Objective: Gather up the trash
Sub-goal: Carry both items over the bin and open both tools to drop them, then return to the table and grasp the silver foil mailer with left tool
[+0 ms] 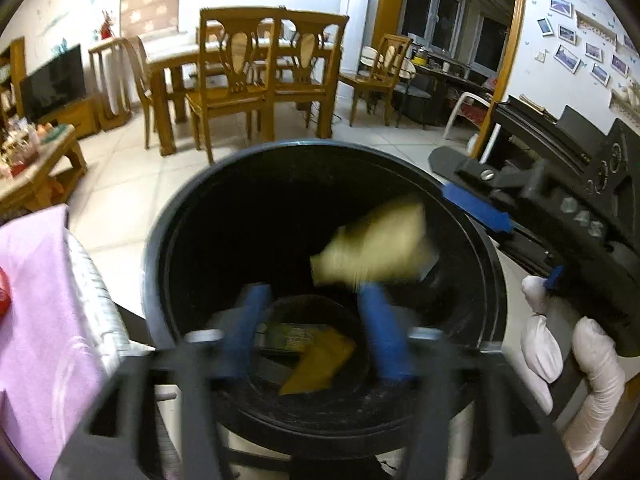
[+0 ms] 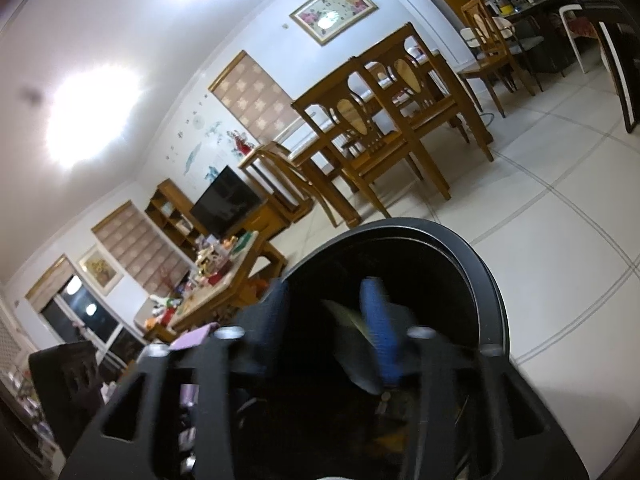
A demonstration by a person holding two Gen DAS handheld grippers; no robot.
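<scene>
Releasing trash: both the left gripper point(image 1: 316, 328) and right gripper point(image 2: 332, 332) stand open and empty over the black bin point(image 1: 192, 200); a yellowish scrap point(image 1: 376, 244) appears mid-fall, so hold centred above the rim until it drops clear.

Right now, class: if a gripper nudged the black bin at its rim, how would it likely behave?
The black bin would probably slide or tip easily: it looks tall, holds only a few yellow wrappers, and seems to stand on smooth floor tiles.

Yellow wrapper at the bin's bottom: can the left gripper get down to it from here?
Probably yes. The left gripper is open over the bin mouth, and the wrapper lies straight below; only a blurred yellow piece in mid-air crosses the opening.
</scene>
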